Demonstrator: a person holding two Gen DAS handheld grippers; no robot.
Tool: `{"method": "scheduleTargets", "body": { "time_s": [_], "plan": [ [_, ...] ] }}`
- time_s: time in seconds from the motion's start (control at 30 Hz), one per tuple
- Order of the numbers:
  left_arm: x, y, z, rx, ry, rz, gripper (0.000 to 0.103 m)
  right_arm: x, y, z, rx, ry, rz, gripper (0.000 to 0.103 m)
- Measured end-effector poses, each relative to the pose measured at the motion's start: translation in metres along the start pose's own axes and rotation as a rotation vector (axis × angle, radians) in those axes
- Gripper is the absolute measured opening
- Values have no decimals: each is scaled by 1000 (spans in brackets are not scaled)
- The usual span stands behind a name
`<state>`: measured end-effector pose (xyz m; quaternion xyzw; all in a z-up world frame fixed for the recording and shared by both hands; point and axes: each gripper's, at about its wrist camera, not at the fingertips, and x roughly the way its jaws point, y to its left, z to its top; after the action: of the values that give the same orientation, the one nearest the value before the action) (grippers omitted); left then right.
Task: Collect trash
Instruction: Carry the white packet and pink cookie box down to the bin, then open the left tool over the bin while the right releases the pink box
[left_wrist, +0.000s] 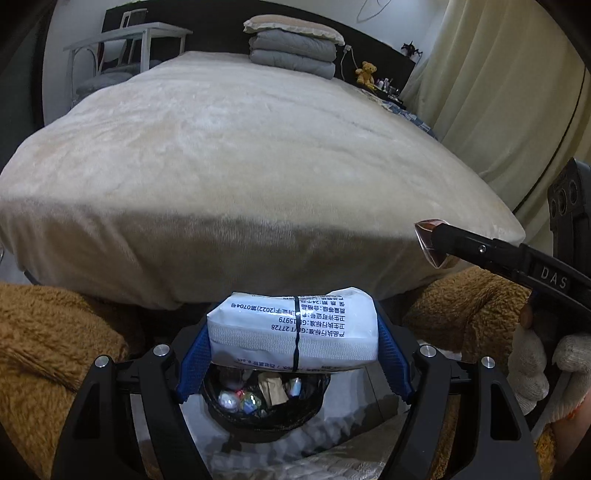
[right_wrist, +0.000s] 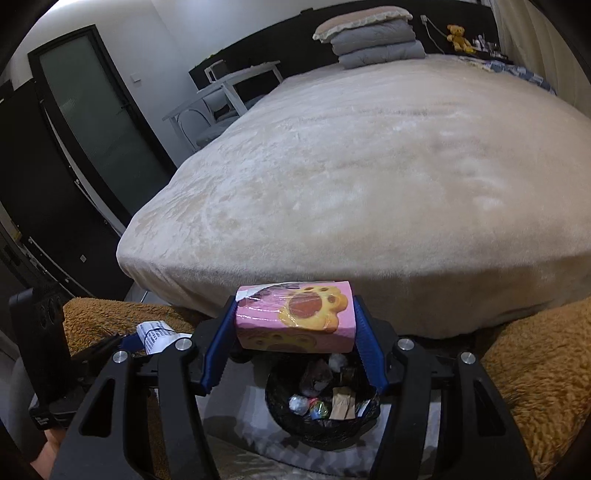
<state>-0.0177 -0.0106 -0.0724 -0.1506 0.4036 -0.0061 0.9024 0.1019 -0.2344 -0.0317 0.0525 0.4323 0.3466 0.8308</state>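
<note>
My left gripper (left_wrist: 293, 332) is shut on a white tissue pack (left_wrist: 295, 328) with printed text, held above a black-lined trash bin (left_wrist: 266, 413) that holds several bits of rubbish. My right gripper (right_wrist: 295, 325) is shut on a pink pack with a paw print (right_wrist: 295, 317), held above the same trash bin (right_wrist: 321, 417). In the right wrist view the left gripper and its white pack (right_wrist: 155, 336) show at the left. In the left wrist view the right gripper's finger (left_wrist: 491, 254) and a corner of the pink pack (left_wrist: 430, 240) show at the right.
A large bed with a cream blanket (left_wrist: 240, 155) fills the view ahead, with folded grey quilts and a pillow (left_wrist: 291, 48) at its head. Brown fluffy fabric (left_wrist: 48, 332) lies on both sides of the bin. A white table (right_wrist: 236, 85) and a dark door (right_wrist: 92, 110) stand to the left.
</note>
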Motion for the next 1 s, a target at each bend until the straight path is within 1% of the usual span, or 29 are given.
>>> {"method": "scheduleTargets", "body": {
  "time_s": [0.07,0.17,0.37,0.43,0.5,0.63,0.87,1.0],
  "plan": [
    [5,1,-4,-2,29,1,75,7,-3,-2,24,43,22,60],
    [17,8,-6,-19,87,6,75,19,-8,-6,55,105,28,60],
    [46,16,-11,-37,218,14,75,44,-13,-15,72,223,9,60],
    [56,17,-14,-37,262,33,75,54,-15,-18,78,271,7,60],
    [67,20,-17,-35,313,69,75,68,-20,-22,112,333,33,60],
    [83,27,-19,-63,387,89,75,94,-29,-33,142,437,4,60],
    [101,31,-22,-94,477,90,75,124,-36,-37,191,522,-17,60],
    [105,33,-22,-102,494,79,75,126,-36,-32,172,520,-11,61]
  ]
}}
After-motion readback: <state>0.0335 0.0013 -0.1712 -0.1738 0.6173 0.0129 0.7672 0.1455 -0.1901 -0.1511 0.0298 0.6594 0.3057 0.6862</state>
